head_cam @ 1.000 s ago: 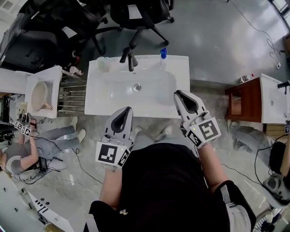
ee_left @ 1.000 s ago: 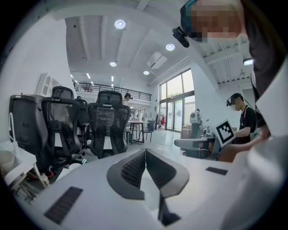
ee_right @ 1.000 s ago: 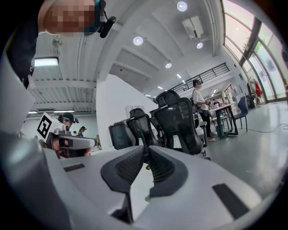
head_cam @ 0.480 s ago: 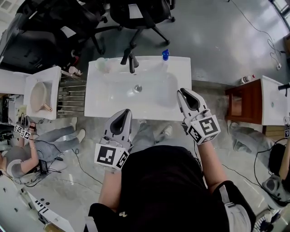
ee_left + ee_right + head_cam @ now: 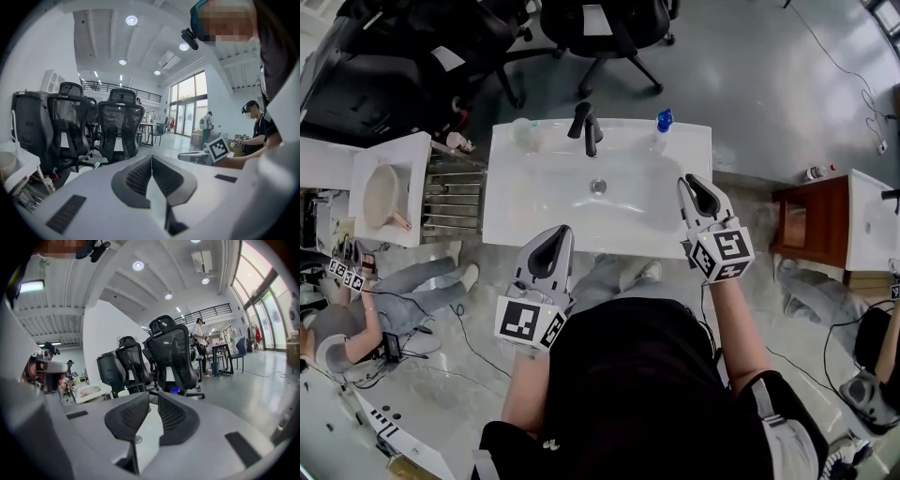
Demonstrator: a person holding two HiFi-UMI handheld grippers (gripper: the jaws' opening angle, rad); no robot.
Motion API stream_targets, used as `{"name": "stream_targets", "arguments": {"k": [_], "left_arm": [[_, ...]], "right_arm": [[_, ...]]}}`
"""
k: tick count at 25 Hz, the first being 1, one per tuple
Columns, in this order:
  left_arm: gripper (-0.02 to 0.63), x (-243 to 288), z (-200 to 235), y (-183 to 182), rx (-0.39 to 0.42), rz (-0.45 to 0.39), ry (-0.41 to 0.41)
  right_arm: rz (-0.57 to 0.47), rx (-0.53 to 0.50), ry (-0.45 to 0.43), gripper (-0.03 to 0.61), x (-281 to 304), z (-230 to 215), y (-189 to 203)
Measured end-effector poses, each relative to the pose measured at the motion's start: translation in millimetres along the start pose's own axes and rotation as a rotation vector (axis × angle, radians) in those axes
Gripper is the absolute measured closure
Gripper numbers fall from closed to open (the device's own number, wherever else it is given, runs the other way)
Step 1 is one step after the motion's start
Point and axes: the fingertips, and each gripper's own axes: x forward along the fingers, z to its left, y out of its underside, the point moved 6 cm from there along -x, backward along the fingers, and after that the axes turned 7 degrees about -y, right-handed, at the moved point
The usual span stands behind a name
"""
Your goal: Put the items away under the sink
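Observation:
A white sink vanity (image 5: 516, 220) stands in front of me, with a black faucet (image 5: 587, 126) at its back edge. A blue-capped bottle (image 5: 662, 124) stands at the back right of the sink top and a pale translucent cup (image 5: 525, 134) at the back left. My left gripper (image 5: 560, 232) hovers at the sink's front edge, shut and empty (image 5: 151, 159). My right gripper (image 5: 691, 184) is over the sink's right side, its jaws a narrow gap apart with nothing between them (image 5: 153, 397). The bottle's blue cap (image 5: 175, 390) shows just beyond its fingertips.
Black office chairs (image 5: 609, 23) stand behind the sink. A smaller white basin unit (image 5: 389, 192) and a metal rack (image 5: 450, 199) are at the left, a wooden cabinet (image 5: 802, 225) at the right. A person (image 5: 356, 314) sits on the floor at left among cables.
My right gripper has moved forward and up over the sink's right side. The left gripper has hardly moved. The sink now sits slightly lower in the view.

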Motion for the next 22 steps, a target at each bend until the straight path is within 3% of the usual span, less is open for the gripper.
{"name": "stream_targets", "arguments": {"k": [4,6,22], "left_arm": [[0.591,7,18,1,-0.003,0.013,-0.011],[0.591,10,27,1,-0.005,0.021,-0.018],[0.591,30,90,27,-0.012,0.135,-0.026]], "right_arm": [[0.042,0.018,0.042,0.512,26,-9,12],[0.067,0.031,0.048,0.459,40,-13,17],[0.204,0.106,0.242,0.371,124,-70,75]]}}
